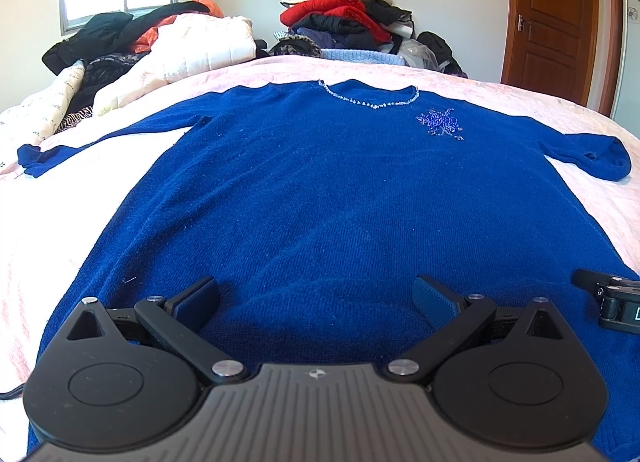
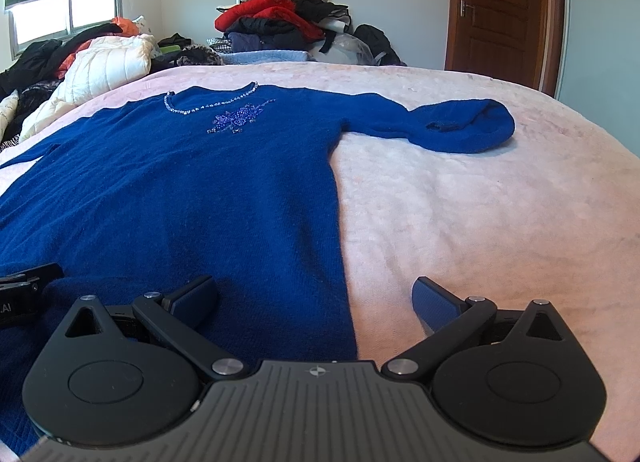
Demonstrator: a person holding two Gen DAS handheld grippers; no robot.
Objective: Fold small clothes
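A deep blue knit sweater [image 1: 312, 190] lies spread flat, front up, on the pink bed cover [image 1: 60, 222], with a beaded neckline and a sequin flower on the chest. Its left sleeve [image 1: 44, 156] stretches out; the right sleeve [image 2: 448, 126] is bent back on itself. My left gripper [image 1: 316, 294] stands open low over the sweater's lower hem, nothing between its fingers. My right gripper [image 2: 316, 294] is open too, straddling the sweater's right side edge [image 2: 340, 262]: one finger over the knit, the other over the cover. Each gripper shows at the edge of the other's view.
Piles of clothes [image 1: 344, 18] rise behind the bed against the wall. More garments and a white quilted coat [image 1: 192, 50] are heaped at the far left under a window. A brown wooden door [image 2: 500, 10] stands at the back right. Bare pink cover [image 2: 500, 202] lies right of the sweater.
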